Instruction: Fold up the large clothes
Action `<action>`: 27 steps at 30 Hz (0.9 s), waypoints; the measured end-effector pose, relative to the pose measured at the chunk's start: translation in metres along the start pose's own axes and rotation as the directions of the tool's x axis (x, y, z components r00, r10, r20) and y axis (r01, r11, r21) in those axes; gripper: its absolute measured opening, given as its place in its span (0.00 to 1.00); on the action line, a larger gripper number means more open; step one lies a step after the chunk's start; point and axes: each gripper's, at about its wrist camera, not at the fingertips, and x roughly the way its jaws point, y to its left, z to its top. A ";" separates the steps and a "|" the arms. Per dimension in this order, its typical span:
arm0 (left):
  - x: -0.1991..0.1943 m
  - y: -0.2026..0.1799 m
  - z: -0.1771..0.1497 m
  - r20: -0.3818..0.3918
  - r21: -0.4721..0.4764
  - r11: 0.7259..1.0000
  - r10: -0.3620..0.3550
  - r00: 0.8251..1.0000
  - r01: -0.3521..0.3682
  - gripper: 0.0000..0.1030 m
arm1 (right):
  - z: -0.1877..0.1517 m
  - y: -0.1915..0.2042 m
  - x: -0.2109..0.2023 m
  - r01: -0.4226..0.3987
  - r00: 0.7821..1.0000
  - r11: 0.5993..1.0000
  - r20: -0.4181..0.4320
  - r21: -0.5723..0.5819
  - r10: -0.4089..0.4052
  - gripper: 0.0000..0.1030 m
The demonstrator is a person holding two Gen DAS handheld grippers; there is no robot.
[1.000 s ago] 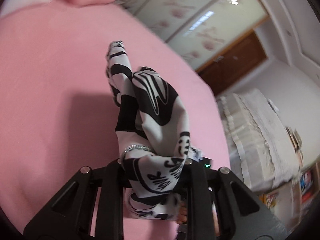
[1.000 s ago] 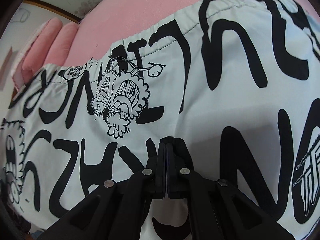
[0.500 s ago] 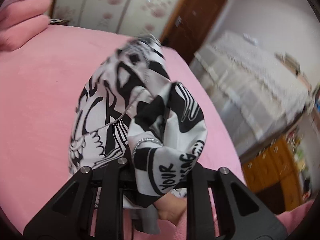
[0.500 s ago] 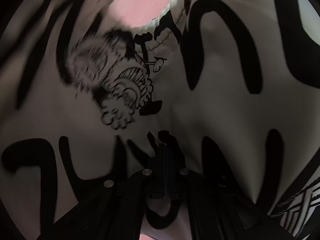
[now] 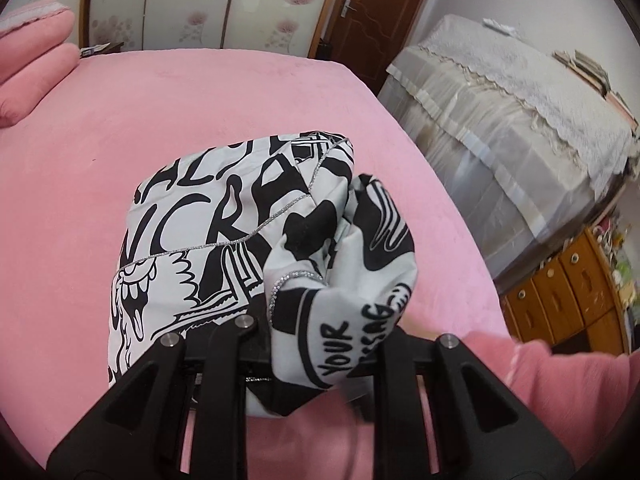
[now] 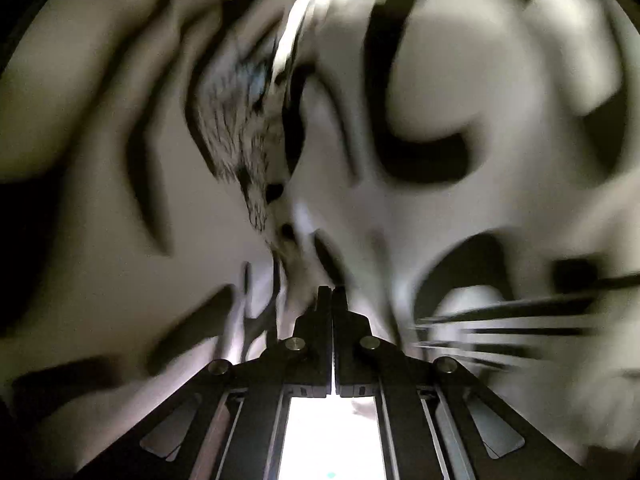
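Observation:
A large white garment (image 5: 224,216) with black lettering and cartoon prints lies bunched on the pink bed (image 5: 80,180). One part rests in a rough folded block, and another hangs in a rounded bundle over my left gripper (image 5: 316,336). That gripper is shut on the cloth, which fills the gap between its fingers. In the right wrist view the same garment (image 6: 460,80) covers everything, dark and motion-blurred. My right gripper (image 6: 332,292) has its fingers pressed together, and folds of the cloth run out from the tips.
Pink pillows (image 5: 32,64) lie at the bed's far left. Behind stand a floral sliding wardrobe (image 5: 200,0) and a brown door (image 5: 380,8). Right of the bed are lace-covered furniture (image 5: 500,112) and wooden drawers (image 5: 568,292). The bed's edge runs close on the right.
The left gripper swung across the bed with the cloth, and the garment now rests lower and wider on the bed. Cloth closed over the right view, which went dark and blurred.

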 end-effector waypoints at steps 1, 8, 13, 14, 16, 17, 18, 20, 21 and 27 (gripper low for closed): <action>0.007 0.006 0.006 -0.007 -0.007 1.000 0.005 1.000 -0.005 0.16 | 0.003 -0.004 -0.011 0.003 1.000 1.000 0.018 0.006 -0.003 0.00; 0.062 0.004 0.006 -0.083 0.031 0.999 0.046 0.995 -0.043 0.16 | 0.032 -0.037 -0.141 -0.015 0.946 0.996 0.324 0.093 -0.016 0.00; 0.111 -0.030 -0.029 -0.139 0.150 0.983 0.125 0.982 -0.104 0.16 | 0.034 -0.034 -0.189 0.229 0.922 0.972 0.308 0.056 -0.235 0.00; 0.119 -0.035 -0.037 -0.152 0.175 0.977 0.146 0.978 -0.118 0.16 | 0.030 -0.033 -0.197 0.233 0.921 0.971 0.308 0.051 -0.237 0.00; 0.134 -0.046 -0.050 -0.179 0.243 0.956 0.210 0.961 -0.163 0.17 | 0.025 -0.022 -0.187 0.208 0.933 0.976 0.288 0.060 -0.216 0.00; 0.137 -0.050 -0.053 -0.186 0.273 0.945 0.237 0.954 -0.181 0.18 | 0.020 -0.019 -0.185 0.189 0.944 0.980 0.264 0.066 -0.199 0.03; 0.138 -0.054 -0.056 -0.189 0.301 0.932 0.265 0.946 -0.201 0.18 | 0.016 -0.019 -0.183 0.172 0.956 0.982 0.229 0.077 -0.185 0.03; 0.135 -0.055 -0.055 -0.194 0.322 0.921 0.289 0.937 -0.218 0.21 | 0.007 -0.017 -0.176 0.139 0.975 0.985 0.162 0.105 -0.154 0.03; 0.132 -0.054 -0.053 -0.206 0.315 0.924 0.288 0.935 -0.215 0.22 | -0.001 -0.011 -0.178 0.118 0.981 0.987 0.143 0.113 -0.134 0.03; 0.104 -0.038 -0.026 -0.326 0.135 0.987 0.125 0.937 -0.085 0.33 | -0.049 -0.010 -0.160 0.030 0.998 0.989 0.053 0.146 -0.038 0.57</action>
